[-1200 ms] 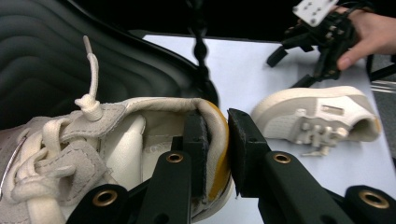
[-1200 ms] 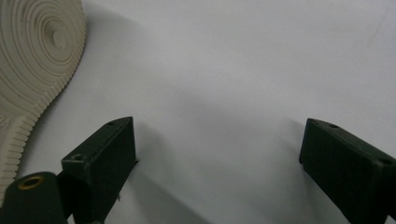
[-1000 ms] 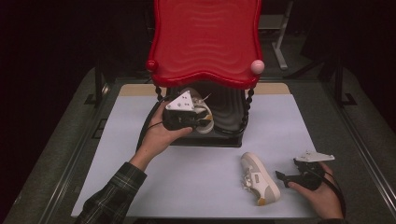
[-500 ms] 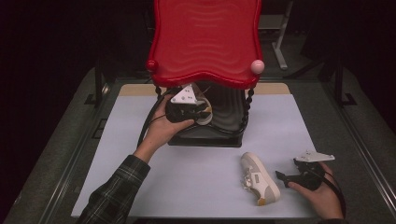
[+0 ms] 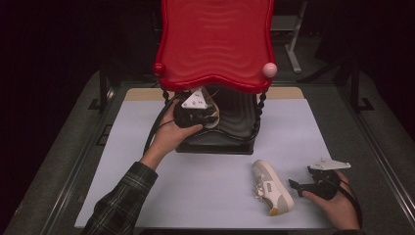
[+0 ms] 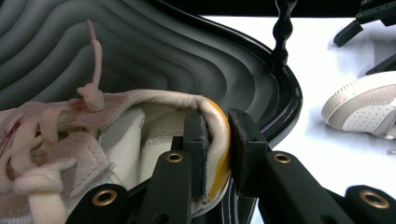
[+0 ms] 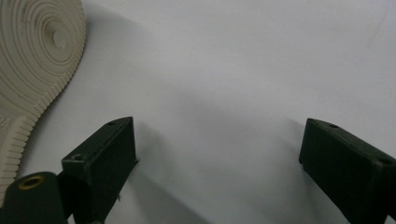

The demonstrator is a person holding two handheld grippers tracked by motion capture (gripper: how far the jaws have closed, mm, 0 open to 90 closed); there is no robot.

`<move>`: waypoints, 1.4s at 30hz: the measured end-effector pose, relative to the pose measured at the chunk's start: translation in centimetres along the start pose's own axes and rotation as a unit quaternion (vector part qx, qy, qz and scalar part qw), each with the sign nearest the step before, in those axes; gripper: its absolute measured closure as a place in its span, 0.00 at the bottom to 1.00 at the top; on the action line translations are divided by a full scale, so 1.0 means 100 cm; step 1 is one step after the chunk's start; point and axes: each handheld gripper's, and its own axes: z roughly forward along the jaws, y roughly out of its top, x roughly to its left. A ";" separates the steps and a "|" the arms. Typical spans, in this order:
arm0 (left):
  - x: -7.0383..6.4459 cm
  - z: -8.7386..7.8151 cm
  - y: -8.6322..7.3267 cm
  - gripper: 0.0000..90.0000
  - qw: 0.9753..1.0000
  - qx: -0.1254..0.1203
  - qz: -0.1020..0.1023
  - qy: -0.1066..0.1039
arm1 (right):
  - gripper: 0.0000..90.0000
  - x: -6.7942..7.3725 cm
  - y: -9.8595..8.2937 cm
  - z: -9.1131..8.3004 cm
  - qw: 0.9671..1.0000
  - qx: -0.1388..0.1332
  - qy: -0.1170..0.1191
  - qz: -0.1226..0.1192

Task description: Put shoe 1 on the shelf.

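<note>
Two shoes are in play, and the one that matters now is the cream sneaker point(image 6: 116, 140) pinched at its heel collar by our left hand-held gripper point(image 6: 215, 154), whose jaws are clamped on the yellow-lined rim. Over the last second we have carried it farther back, from the near edge of the black ribbed shelf point(image 6: 201, 60) to a spot deeper under the red top tray point(image 5: 215, 41). In the high view the sneaker's toe point(image 5: 213, 116) now peeks out just beyond the left hand-held gripper point(image 5: 208, 115), over the shelf rather than the counter point(image 5: 147, 196). We judge the placing nearly done: the sneaker seems to need only lowering and release.

Out to the near right, the second sneaker point(image 5: 272, 187) lies on the counter, unmoved, its sole point(image 7: 32, 70) beside our right hand-held gripper point(image 7: 219, 163). That hand-held gripper has stayed put, jaws spread wide with nothing between them, ready for the next pick.
</note>
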 end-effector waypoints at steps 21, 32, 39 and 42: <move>-0.023 -0.037 -0.006 0.65 0.995 -0.048 -0.088 0.032 | 0.68 0.015 0.049 -0.032 0.998 -0.062 0.023 -0.002; -0.037 -0.060 -0.022 0.86 0.994 -0.067 -0.079 0.046 | 0.95 0.059 0.110 -0.035 0.987 -0.120 0.094 -0.054; -0.039 -0.060 -0.039 1.00 0.992 -0.053 -0.097 0.067 | 1.00 0.083 0.144 -0.018 0.980 -0.130 0.119 -0.087; -0.038 -0.056 -0.044 1.00 0.989 -0.054 -0.115 0.081 | 1.00 0.090 0.157 -0.011 0.979 -0.136 0.122 -0.096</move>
